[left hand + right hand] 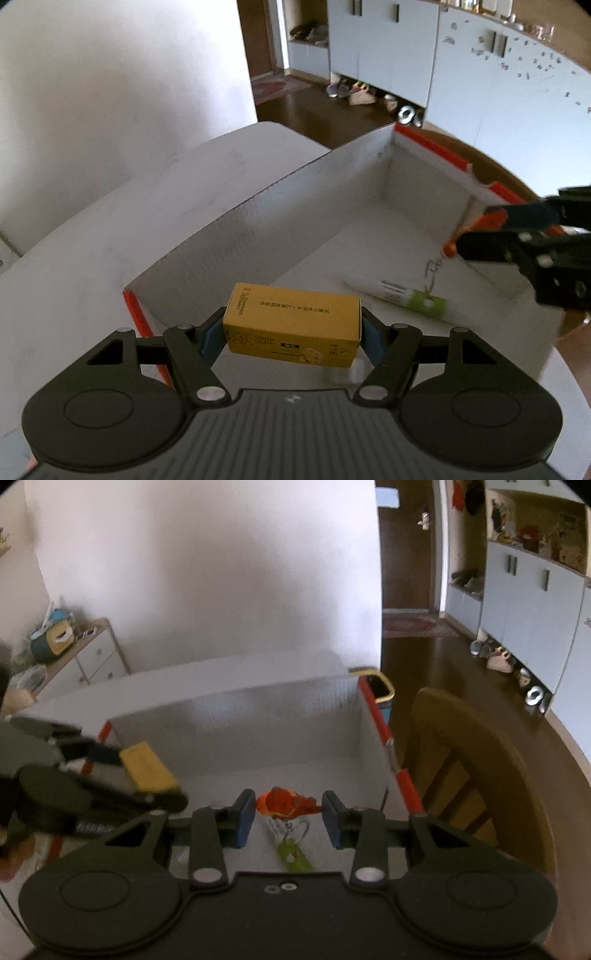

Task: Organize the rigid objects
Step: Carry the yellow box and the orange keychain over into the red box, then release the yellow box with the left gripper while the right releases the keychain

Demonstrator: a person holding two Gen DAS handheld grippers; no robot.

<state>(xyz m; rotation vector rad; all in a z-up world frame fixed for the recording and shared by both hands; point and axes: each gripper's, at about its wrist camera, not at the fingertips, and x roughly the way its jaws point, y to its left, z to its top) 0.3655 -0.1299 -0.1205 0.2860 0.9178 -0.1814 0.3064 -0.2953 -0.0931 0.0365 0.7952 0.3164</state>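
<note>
My left gripper (pixel 291 332) is shut on a small yellow carton (pixel 291 325) and holds it over the near end of a white cardboard box with red edges (pixel 258 221). A white and green tube (pixel 410 297) lies on the box floor. My right gripper (pixel 289 814) is over the same box (pixel 229 716). An orange toy (pixel 286 802) sits between its blue pads (pixel 244 818) with gaps on both sides. The tube (pixel 293 853) lies below it. The yellow carton (pixel 147 766) in the left gripper shows at the left.
The box sits on a white table (pixel 110 206). A wooden chair (pixel 476 775) stands right of the box. Light blue cabinets (pixel 388 48) with shoes below line the far wall. A white drawer unit (pixel 92 657) stands at the far left.
</note>
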